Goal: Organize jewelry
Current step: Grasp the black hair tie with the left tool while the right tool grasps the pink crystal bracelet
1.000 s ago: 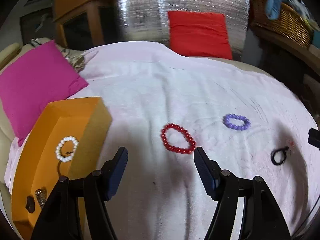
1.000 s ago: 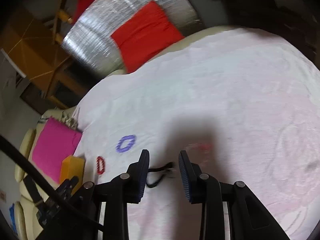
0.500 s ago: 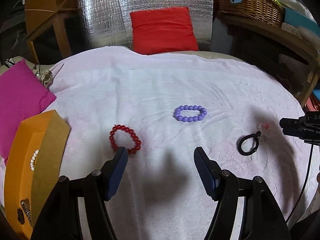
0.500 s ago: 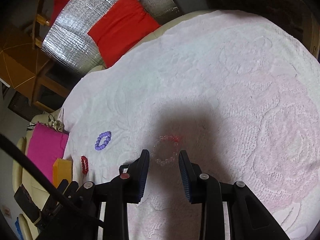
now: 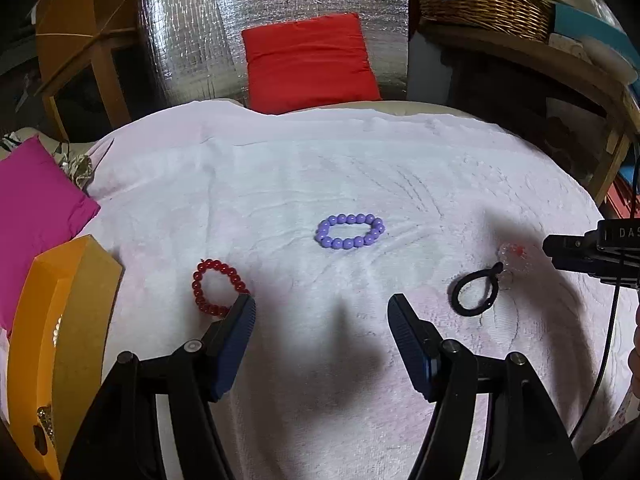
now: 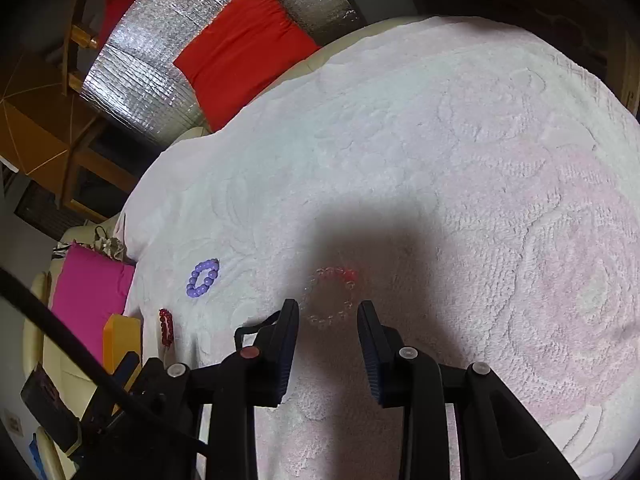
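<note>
Right wrist: right gripper [image 6: 328, 314] parted over clear bracelet [image 6: 331, 298]; left gripper [image 5: 322, 316] wide, bare towel [image 5: 280, 184] ahead

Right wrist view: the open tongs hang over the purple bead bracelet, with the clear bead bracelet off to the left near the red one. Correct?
Not quite. The right wrist view shows the right tongs open over the clear bead bracelet; the purple bead bracelet is the one off to the left, near the red bracelet.
</note>
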